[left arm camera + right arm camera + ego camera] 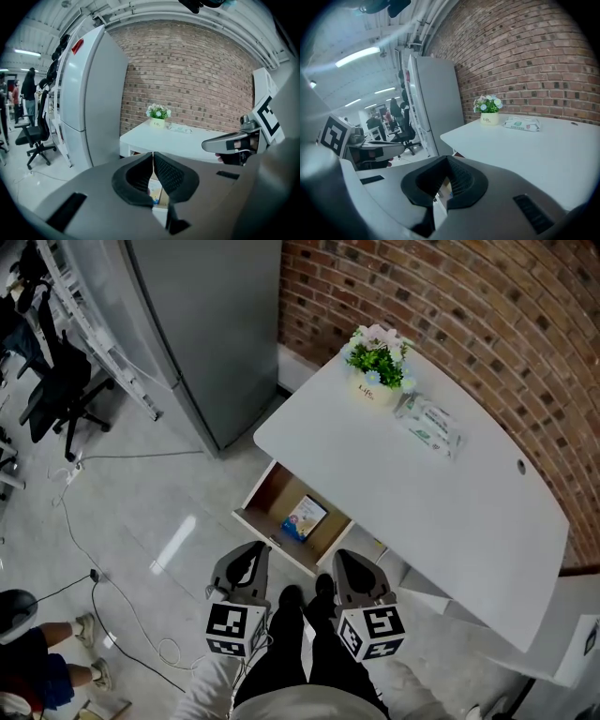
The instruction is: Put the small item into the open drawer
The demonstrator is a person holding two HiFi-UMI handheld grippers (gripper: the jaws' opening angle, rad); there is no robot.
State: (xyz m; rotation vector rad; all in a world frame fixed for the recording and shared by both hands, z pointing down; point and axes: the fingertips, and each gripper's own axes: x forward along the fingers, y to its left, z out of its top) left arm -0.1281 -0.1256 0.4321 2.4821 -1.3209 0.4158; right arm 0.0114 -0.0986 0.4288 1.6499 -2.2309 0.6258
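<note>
Blue-and-white flat packet (306,517) already lies in the open drawer (255,501); looks light, thin, probably slippery; pinch it by an edge; left gripper (247,564) and right gripper (352,574) both closed, empty.

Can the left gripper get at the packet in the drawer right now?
Probably yes: the drawer is open, the packet lies uncovered, nothing stands between it and the left gripper, but its jaws are shut.
</note>
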